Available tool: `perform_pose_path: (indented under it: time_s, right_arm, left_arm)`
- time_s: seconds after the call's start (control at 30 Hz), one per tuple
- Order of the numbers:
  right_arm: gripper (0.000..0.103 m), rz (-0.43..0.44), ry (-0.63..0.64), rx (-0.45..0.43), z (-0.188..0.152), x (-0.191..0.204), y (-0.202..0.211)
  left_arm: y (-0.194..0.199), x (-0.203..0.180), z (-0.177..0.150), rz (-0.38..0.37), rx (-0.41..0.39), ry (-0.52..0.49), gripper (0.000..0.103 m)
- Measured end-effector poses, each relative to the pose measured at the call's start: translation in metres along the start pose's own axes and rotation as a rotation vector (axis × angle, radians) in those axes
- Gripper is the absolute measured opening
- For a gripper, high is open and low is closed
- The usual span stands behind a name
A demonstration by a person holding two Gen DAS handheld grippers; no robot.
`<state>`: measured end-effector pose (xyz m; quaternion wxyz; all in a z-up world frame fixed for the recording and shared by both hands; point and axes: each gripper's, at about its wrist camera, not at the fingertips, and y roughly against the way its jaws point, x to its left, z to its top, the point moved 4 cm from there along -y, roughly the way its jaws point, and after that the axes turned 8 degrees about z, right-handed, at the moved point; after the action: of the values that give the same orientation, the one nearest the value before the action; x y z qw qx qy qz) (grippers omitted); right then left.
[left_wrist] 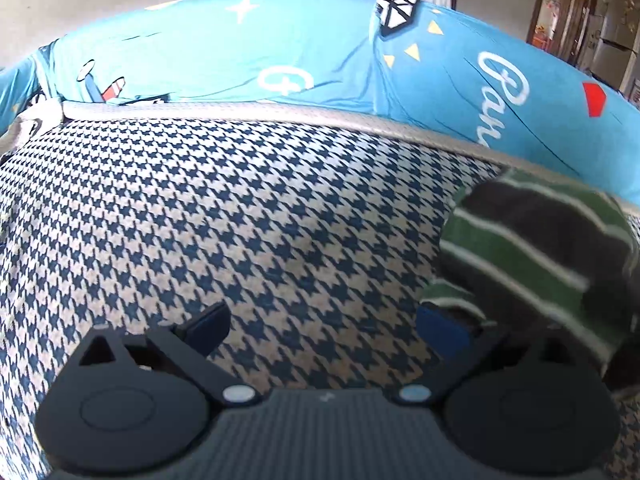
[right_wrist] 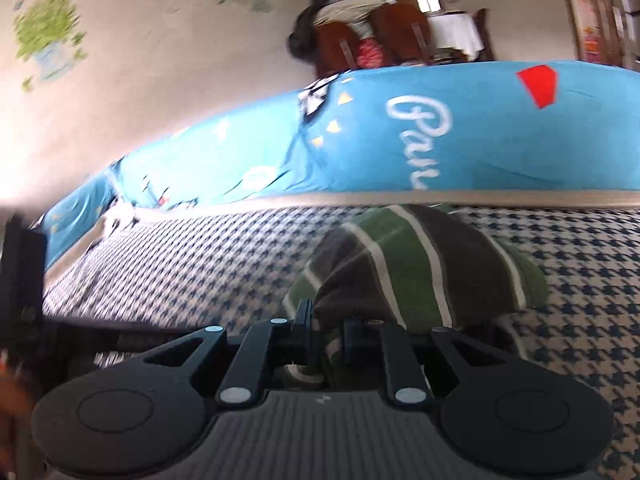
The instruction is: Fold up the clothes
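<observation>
A green, dark grey and white striped garment lies bunched on the blue-and-white houndstooth surface. My right gripper is shut on the garment's near edge, with cloth pinched between the fingers. In the left wrist view the same striped garment sits at the right, its lower corner touching the right fingertip. My left gripper is open above the houndstooth surface, with nothing between its fingers.
A bright blue quilt with white lettering and small printed shapes lies beyond a grey piped edge. Wooden chairs with clothes piled on them stand behind the quilt. A doorway is at the far right.
</observation>
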<state>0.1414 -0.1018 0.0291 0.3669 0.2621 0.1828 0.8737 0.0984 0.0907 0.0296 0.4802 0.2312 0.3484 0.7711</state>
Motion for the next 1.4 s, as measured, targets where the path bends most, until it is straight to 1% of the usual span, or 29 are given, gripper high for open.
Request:
perform_pose_path:
  time_s: [0.1, 0.27, 0.33, 0.4, 0.53, 0.63, 0.77, 0.83, 0.9, 1.0, 1.07, 1.13, 1.2, 1.23, 1.33, 1.4]
  right_arm:
    - [0.017, 0.012, 0.029, 0.068, -0.012, 0.008, -0.009]
    - [0.017, 0.024, 0.092, 0.139, -0.026, 0.019, -0.018]
    - [0.020, 0.029, 0.100, 0.144, -0.027, 0.020, -0.017]
    - [0.021, 0.025, 0.101, 0.139, -0.025, 0.020, -0.010]
    - [0.027, 0.016, 0.102, 0.126, -0.019, 0.017, 0.006]
    - [0.027, 0.009, 0.102, 0.117, -0.015, 0.016, 0.018]
    - [0.030, -0.001, 0.103, 0.104, -0.010, 0.014, 0.033]
    - [0.039, -0.030, 0.064, 0.071, -0.004, 0.003, 0.040]
    - [0.044, -0.062, 0.021, 0.035, 0.002, -0.008, 0.047]
    - [0.046, -0.110, -0.043, -0.020, 0.011, -0.025, 0.057]
    - [0.050, -0.139, -0.103, -0.057, 0.015, -0.036, 0.062]
    - [0.060, -0.151, -0.155, -0.067, 0.015, -0.046, 0.062]
    - [0.064, -0.168, -0.196, -0.061, 0.014, -0.054, 0.059]
    - [0.065, -0.183, -0.217, -0.054, 0.012, -0.058, 0.055]
    - [0.067, -0.161, -0.311, -0.036, 0.007, -0.069, 0.040]
    - [0.067, -0.147, -0.363, -0.040, 0.005, -0.074, 0.032]
  left_arm:
    - [0.002, 0.005, 0.004, -0.004, -0.018, 0.027, 0.103]
    - [-0.001, -0.013, 0.001, -0.031, -0.023, -0.028, 0.103]
    - [-0.002, -0.020, -0.001, -0.042, -0.025, -0.051, 0.103]
    - [-0.003, -0.027, -0.002, -0.053, -0.027, -0.075, 0.103]
    - [-0.005, -0.042, -0.005, -0.075, -0.030, -0.121, 0.103]
    - [-0.006, -0.050, -0.008, -0.089, -0.036, -0.130, 0.103]
    - [-0.010, -0.051, -0.011, -0.068, -0.010, -0.139, 0.103]
    - [-0.012, -0.051, -0.012, -0.065, -0.004, -0.138, 0.103]
    - [-0.012, -0.053, -0.013, -0.058, -0.004, -0.143, 0.103]
    - [-0.011, -0.055, -0.014, -0.050, -0.004, -0.155, 0.103]
    - [-0.010, -0.055, -0.015, -0.048, -0.005, -0.160, 0.103]
    - [-0.010, -0.055, -0.016, -0.050, -0.002, -0.160, 0.103]
    - [-0.010, -0.055, -0.017, -0.054, 0.003, -0.158, 0.103]
    - [-0.009, -0.054, -0.018, -0.057, 0.006, -0.155, 0.103]
    - [-0.009, -0.053, -0.019, -0.063, 0.015, -0.149, 0.103]
    - [-0.008, -0.052, -0.021, -0.066, 0.019, -0.148, 0.103]
